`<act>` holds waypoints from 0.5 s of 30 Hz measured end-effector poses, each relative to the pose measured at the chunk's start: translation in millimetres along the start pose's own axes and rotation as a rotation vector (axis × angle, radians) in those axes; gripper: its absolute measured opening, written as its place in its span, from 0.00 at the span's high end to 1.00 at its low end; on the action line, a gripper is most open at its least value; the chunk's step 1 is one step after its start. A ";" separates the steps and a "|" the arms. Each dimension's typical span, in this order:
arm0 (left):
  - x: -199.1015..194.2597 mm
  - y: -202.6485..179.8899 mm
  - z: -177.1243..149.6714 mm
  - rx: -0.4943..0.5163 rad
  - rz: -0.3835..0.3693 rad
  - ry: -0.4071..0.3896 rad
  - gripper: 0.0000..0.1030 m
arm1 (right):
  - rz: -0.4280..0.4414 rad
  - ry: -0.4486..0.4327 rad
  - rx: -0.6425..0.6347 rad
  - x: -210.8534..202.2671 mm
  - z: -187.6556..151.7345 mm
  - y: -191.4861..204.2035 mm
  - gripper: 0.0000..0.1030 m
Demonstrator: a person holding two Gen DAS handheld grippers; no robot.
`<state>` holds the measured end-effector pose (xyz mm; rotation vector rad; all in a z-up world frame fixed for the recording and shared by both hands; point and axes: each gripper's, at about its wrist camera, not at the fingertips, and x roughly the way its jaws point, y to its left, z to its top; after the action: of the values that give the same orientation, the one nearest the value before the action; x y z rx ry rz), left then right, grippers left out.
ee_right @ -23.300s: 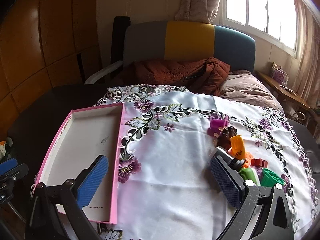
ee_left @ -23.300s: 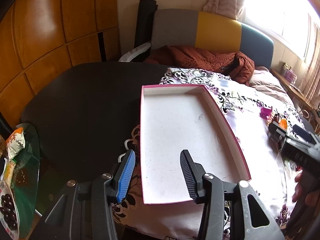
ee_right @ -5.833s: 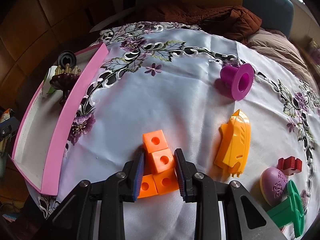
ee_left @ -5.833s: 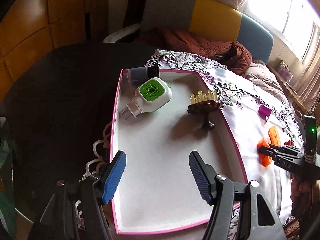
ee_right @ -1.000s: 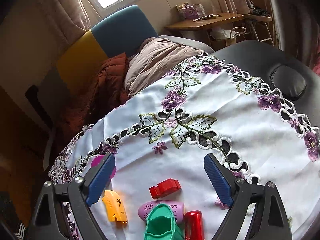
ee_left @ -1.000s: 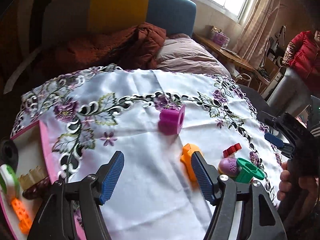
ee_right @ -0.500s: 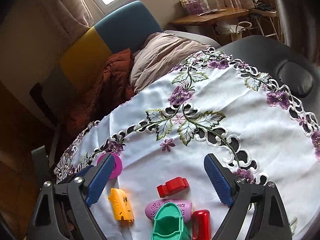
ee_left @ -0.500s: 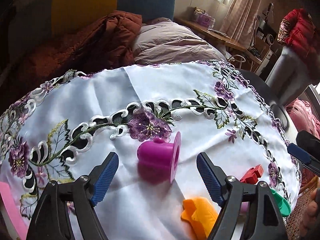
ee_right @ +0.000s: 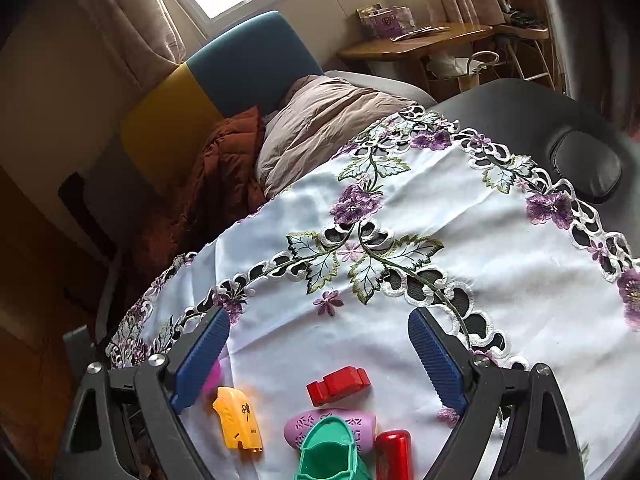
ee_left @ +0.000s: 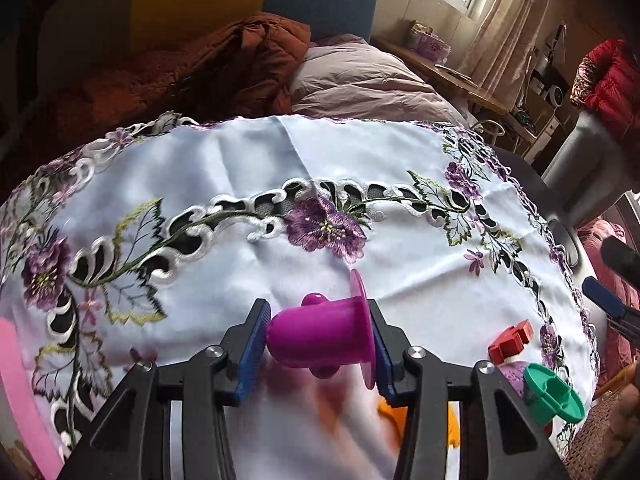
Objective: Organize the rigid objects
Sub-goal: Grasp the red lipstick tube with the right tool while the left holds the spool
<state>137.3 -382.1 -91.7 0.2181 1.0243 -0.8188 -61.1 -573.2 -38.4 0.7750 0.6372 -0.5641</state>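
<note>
My left gripper (ee_left: 318,354) is shut on a magenta plastic cup with a wide rim (ee_left: 324,330), held sideways over the white embroidered cloth (ee_left: 248,176). My right gripper (ee_right: 318,354) is open and empty above the cloth (ee_right: 500,272). Below it lie a red block (ee_right: 338,385), a yellow toy (ee_right: 237,416), a lilac oval piece (ee_right: 332,426), a green shoe-shaped toy (ee_right: 332,456) and a red cylinder (ee_right: 394,454). The left wrist view also shows the red block (ee_left: 512,342), a green piece (ee_left: 554,398) and an orange toy (ee_left: 394,416) under the gripper.
The pink tray's edge (ee_left: 20,392) shows at the far left. Behind the table are a sofa with a brown jacket (ee_left: 192,68) and a beige pillow (ee_left: 360,84). The black tabletop (ee_right: 540,116) extends beyond the cloth on the right.
My left gripper has moved forward onto the magenta cup and closed on it. My right gripper has stayed open and shifted slightly.
</note>
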 end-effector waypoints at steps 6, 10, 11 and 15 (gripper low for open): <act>-48.6 4.8 -34.4 -0.037 0.032 -0.040 0.55 | 0.015 0.025 0.106 2.8 3.8 -22.3 0.11; -80.9 3.1 -59.9 -0.039 0.027 -0.067 0.55 | 0.002 0.043 0.137 6.0 3.0 -30.9 0.11; -87.3 3.0 -65.9 -0.040 0.025 -0.071 0.55 | -0.003 0.049 0.146 7.0 2.3 -33.0 0.11; -111.6 1.9 -91.9 -0.048 0.010 -0.079 0.55 | 0.011 0.104 0.165 15.5 -2.5 -37.4 0.11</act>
<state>48.0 -277.0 -48.5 0.1494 0.9669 -0.7868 -76.4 -596.8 -67.7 0.9669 0.6881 -0.5737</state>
